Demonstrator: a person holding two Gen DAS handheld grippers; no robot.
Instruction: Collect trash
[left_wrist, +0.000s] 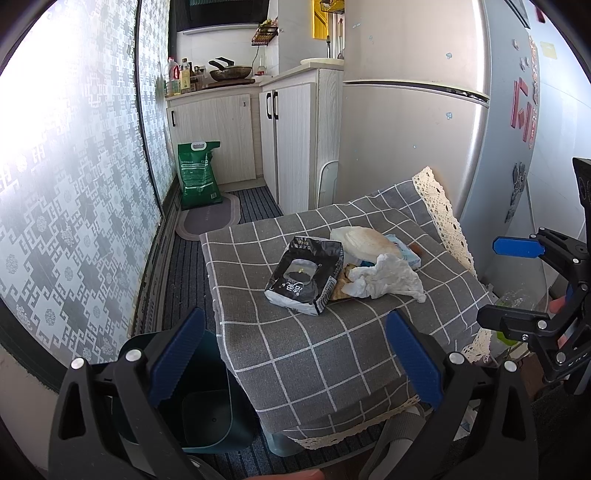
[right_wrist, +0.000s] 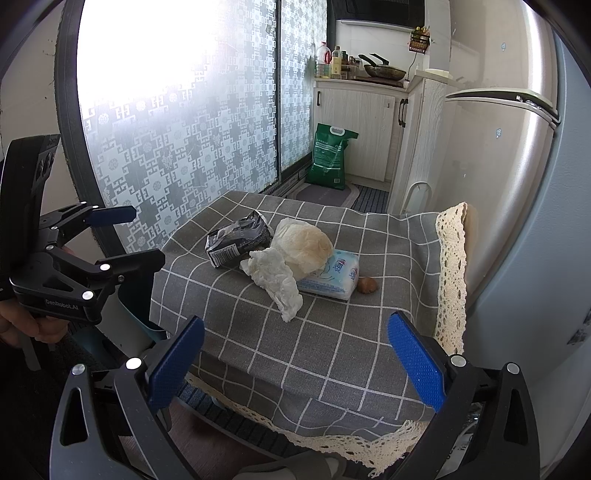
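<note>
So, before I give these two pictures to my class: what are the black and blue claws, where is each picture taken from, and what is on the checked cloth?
Each claw is a hand-held gripper with a camera on it; no robot. One picture looks along the left gripper, the other along the right gripper. Each view also shows the other gripper at its edge. Both are open and hold nothing. On the table lie a black packet, a crumpled tissue, a white plastic bag, a tissue pack and a small brown scrap. A dark green bin stands beside the table.

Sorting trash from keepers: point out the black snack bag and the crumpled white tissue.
black snack bag (left_wrist: 303, 275): left wrist view, its clear window.
crumpled white tissue (right_wrist: 275, 282): right wrist view, its middle folds.
</note>
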